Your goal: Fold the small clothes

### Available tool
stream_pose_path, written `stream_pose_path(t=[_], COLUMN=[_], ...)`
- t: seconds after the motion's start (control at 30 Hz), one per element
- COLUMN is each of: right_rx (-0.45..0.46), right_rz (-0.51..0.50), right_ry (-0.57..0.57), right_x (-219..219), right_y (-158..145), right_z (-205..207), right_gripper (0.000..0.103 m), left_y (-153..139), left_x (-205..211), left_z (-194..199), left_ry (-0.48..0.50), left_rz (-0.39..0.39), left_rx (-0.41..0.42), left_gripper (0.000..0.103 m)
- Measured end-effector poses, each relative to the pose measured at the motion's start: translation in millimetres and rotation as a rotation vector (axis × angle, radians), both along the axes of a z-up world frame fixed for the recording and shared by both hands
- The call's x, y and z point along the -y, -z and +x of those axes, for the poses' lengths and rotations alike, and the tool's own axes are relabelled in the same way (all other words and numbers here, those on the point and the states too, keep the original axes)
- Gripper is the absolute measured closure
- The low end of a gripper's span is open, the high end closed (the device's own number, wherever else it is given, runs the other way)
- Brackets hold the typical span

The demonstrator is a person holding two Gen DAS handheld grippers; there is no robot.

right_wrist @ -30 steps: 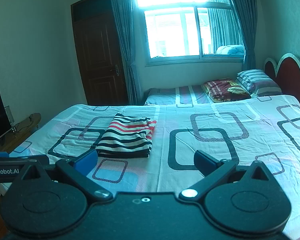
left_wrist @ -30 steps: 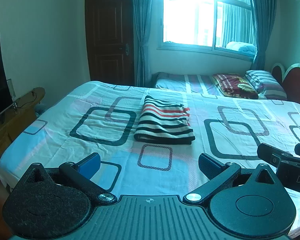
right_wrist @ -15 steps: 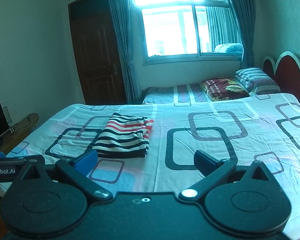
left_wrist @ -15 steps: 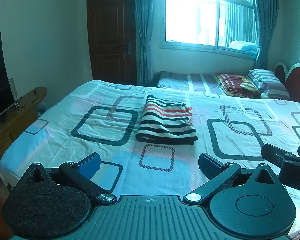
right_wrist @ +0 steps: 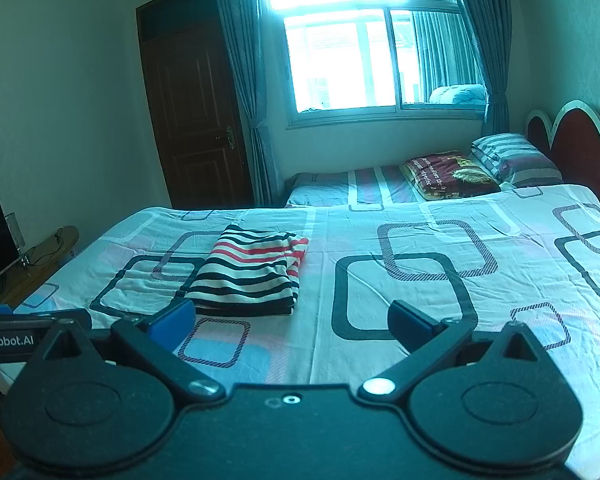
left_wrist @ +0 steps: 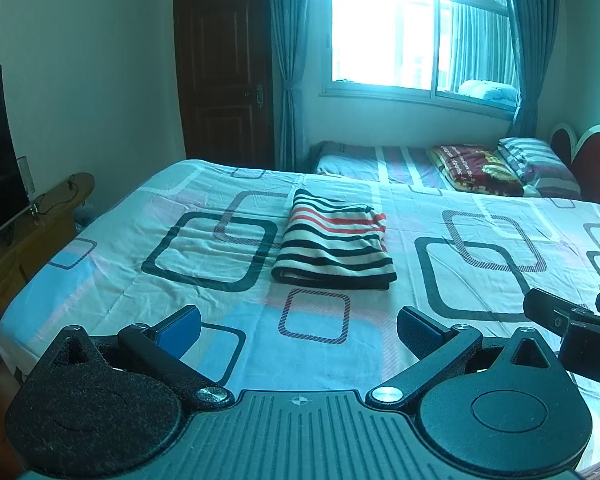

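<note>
Lying folded on the geometric-print bedsheet (left_wrist: 204, 248), just ahead of both empty, spread-jawed grippers, left gripper (left_wrist: 298, 322) and right gripper (right_wrist: 290, 318), the black, white and red striped knit garment (left_wrist: 334, 246) looks light and limp, best pinched at its thick near fold.

daylit, teal cast | window (left_wrist: 400, 36) blown out | fisheye-curved edges

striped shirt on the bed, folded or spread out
Folded: the striped shirt lies as a compact layered rectangle with a thick doubled front edge on the bed.
</note>
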State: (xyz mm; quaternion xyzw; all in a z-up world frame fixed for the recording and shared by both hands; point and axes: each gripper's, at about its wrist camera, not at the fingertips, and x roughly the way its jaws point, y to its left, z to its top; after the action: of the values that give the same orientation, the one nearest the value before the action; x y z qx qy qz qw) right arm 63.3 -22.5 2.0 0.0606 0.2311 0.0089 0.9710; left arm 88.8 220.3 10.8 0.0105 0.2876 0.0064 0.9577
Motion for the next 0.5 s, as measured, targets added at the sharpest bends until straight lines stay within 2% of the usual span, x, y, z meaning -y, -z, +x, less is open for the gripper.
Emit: stream_pose_path(t=[0.5], right_rx=[-0.006], right_rz=[0.003], right_ry=[-0.005], right_x=[0.4], right_y=[0.9], right_z=[3.4], right_gripper=[0.001], left_y=[0.2], left_x=[1.5], left_z=[0.5], left_ry=[0.000], left_rz=[0.005], left_rx=[0.002], left_gripper=[0.000])
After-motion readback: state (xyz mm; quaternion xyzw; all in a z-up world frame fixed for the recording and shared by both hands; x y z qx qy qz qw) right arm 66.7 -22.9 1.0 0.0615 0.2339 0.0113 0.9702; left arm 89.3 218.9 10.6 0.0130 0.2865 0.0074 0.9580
